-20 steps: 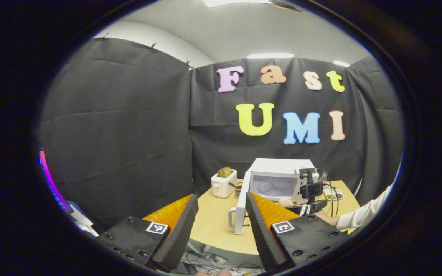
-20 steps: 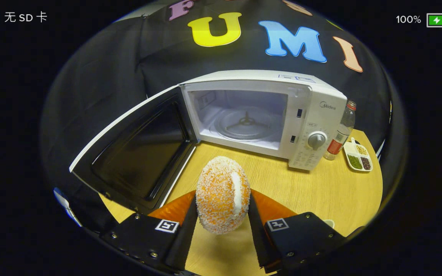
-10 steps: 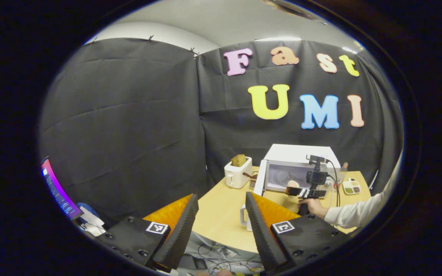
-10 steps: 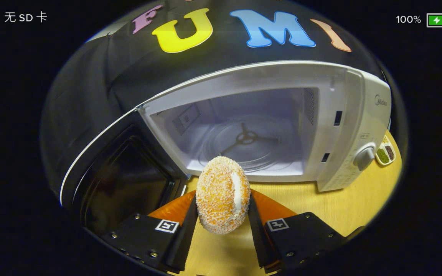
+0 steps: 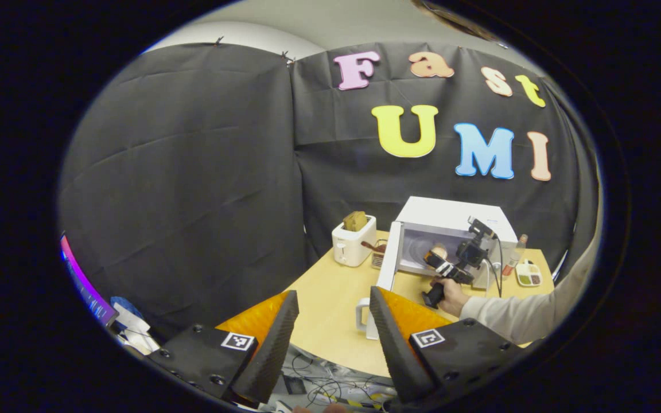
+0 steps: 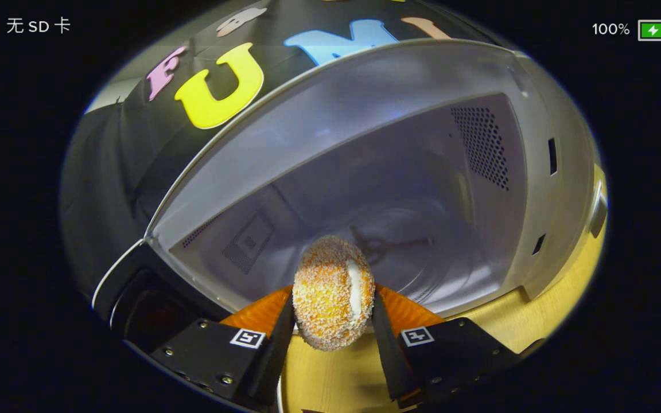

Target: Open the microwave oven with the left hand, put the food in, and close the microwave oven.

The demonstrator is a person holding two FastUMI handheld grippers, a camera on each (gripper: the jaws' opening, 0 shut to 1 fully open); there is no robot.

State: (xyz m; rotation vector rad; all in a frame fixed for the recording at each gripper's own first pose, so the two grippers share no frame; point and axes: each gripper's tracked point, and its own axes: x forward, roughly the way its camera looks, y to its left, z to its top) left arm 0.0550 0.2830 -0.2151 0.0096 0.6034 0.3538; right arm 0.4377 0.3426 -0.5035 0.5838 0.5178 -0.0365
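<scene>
The food (image 6: 333,291), a rounded orange piece crusted with pale crumbs and marked by a white stripe, sits pinched between the two fingers of my right gripper (image 6: 333,321), one pressing on each side. I hold it at the mouth of the microwave oven (image 6: 365,172), just above the front lip, with the cavity wide before it; the turntable hub (image 6: 376,245) lies a little beyond the food, and a vent of small holes dots the right inner wall. The oven's door (image 6: 135,298) is swung open to the left. In the left gripper view my right gripper (image 5: 448,268) appears far off with the food (image 5: 438,250) at the oven's (image 5: 451,229) opening, held by a hand (image 5: 452,295) in a pale sleeve, and the door (image 5: 379,287) stands open edge-on towards me. My left gripper (image 5: 330,327) hangs back off the desk's (image 5: 330,310) near edge, its fingers spread apart with nothing between them. A white toaster (image 5: 353,246) stands on the desk to the left of the oven, and a bottle (image 5: 515,252) and a small dish (image 5: 528,275) sit to its right.
</scene>
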